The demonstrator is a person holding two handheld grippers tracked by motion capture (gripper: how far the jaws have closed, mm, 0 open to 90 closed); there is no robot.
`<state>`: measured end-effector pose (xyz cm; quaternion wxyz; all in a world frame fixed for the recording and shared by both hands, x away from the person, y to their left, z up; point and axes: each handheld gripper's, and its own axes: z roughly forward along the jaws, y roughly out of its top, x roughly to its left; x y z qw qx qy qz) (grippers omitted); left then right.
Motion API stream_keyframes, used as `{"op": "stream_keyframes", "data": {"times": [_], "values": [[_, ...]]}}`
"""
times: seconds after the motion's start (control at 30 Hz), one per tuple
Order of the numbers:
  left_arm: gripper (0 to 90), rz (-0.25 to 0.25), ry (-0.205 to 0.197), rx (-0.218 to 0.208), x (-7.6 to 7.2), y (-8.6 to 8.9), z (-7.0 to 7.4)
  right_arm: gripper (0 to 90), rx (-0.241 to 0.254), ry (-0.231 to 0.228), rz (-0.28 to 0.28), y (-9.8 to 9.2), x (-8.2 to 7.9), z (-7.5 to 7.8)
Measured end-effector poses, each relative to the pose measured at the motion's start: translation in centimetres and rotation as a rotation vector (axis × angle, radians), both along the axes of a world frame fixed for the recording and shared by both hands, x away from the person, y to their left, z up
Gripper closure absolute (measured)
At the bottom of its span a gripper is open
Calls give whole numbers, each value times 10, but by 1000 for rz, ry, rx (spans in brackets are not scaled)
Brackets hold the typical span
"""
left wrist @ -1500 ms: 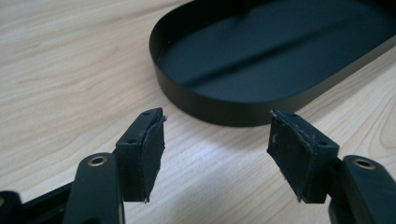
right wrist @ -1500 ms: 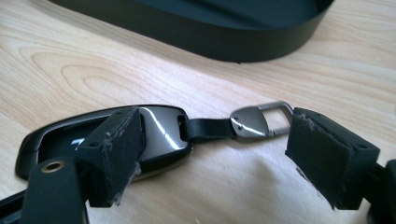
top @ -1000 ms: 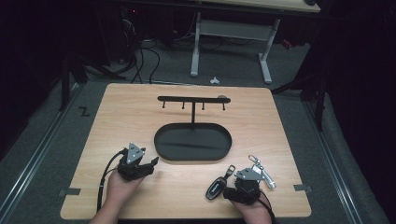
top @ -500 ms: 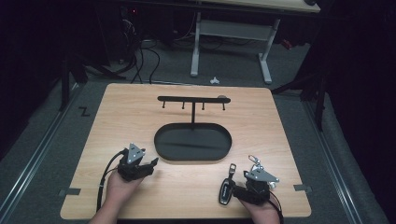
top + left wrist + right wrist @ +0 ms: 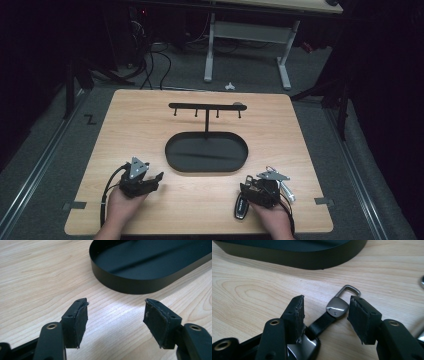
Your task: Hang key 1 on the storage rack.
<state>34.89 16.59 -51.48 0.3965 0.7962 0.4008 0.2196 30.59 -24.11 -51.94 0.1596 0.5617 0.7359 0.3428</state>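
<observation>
A black car key fob (image 5: 241,206) lies on the wooden table (image 5: 150,125) near its front right, with a black strap and a silver clasp (image 5: 337,307) ending in a metal loop. My right gripper (image 5: 251,186) sits low over it. In the right gripper view the jaws (image 5: 325,306) stand on either side of the strap and clasp; they have just been closing, and the pads (image 5: 359,320) stand apart from the clasp. My left gripper (image 5: 156,179) rests at the front left, open (image 5: 116,307) and with nothing between its pads, pointing at the black oval tray (image 5: 130,285).
The oval tray (image 5: 206,165) sits mid-table, with a black T-shaped hook rack (image 5: 206,106) rising from it. A bunch of silver keys (image 5: 286,189) lies just right of the right gripper. Beyond the table, cables and a white desk frame stand on the floor.
The right gripper has shifted slightly left over the key fob and its jaws have narrowed around the strap. The left gripper has stayed still.
</observation>
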Motion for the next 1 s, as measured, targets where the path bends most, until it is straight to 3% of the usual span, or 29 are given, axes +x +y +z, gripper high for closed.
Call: {"op": "stream_keyframes", "data": {"times": [0.13,0.6,0.73,0.87,1.0], "values": [[361,4,-9,2,-6,5,1,490,-1,20,40,8,7,-2],[361,32,-14,13,-15,17,0,562,-80,4,244,50,22,-1],[361,27,-27,13,-15,14,1,554,-94,-15,263,53,19,2],[362,13,-38,7,-12,8,3,534,-87,-63,238,44,10,15],[362,0,-64,15,-8,0,5,485,-86,-52,210,31,2,17]]}}
